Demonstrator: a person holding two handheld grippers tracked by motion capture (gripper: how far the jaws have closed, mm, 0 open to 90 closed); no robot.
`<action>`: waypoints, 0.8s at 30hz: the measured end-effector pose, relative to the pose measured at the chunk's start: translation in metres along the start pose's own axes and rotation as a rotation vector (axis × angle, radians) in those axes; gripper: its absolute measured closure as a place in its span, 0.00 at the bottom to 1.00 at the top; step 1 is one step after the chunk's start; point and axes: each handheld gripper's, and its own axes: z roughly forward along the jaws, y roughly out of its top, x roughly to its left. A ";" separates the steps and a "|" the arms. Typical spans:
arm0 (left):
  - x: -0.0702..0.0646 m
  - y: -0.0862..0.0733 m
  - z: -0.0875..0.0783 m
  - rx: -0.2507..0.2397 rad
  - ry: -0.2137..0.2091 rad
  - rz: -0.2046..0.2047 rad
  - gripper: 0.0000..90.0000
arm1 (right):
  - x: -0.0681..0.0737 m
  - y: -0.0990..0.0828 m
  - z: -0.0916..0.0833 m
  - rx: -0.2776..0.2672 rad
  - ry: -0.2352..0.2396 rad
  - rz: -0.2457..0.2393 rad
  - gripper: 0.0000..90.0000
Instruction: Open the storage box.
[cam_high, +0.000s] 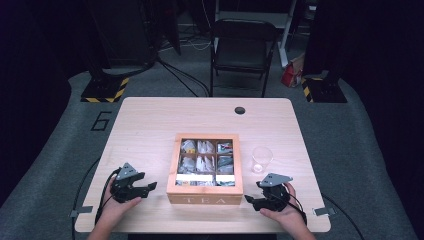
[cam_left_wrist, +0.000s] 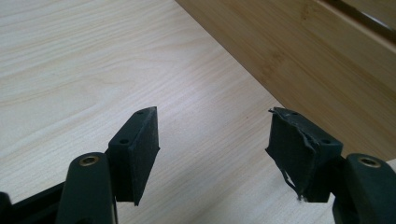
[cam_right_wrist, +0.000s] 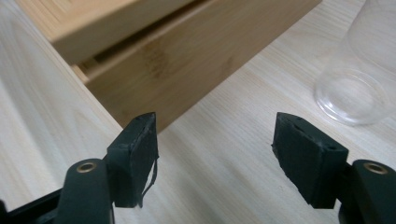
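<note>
The left black hand-held gripper (cam_high: 150, 187) rests on the counter (cam_high: 150, 120), jaws apart and empty. One square wooden tea box (cam_high: 205, 199) sits centre; its sachet count is hard to make out. One clear plastic cup (cam_high: 261, 159) stands beside it. The right hand-held gripper (cam_high: 250, 201) is likewise apart and empty.

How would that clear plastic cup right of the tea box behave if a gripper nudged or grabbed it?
The clear cup looks thin-walled and empty, so probably light and apt to slide or tip. Standing upright on a narrow base, it would likely flex or dent under a firm squeeze.
</note>
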 end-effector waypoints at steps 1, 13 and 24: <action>0.000 0.000 -0.001 0.007 -0.011 0.001 0.37 | 0.000 0.000 -0.001 -0.010 0.012 0.008 0.35; -0.015 0.011 -0.020 -0.044 -0.078 0.019 0.37 | 0.009 0.008 -0.017 -0.036 0.060 -0.011 0.43; -0.026 0.016 -0.032 -0.076 -0.080 0.046 0.46 | 0.022 0.017 -0.026 -0.068 0.093 -0.039 0.46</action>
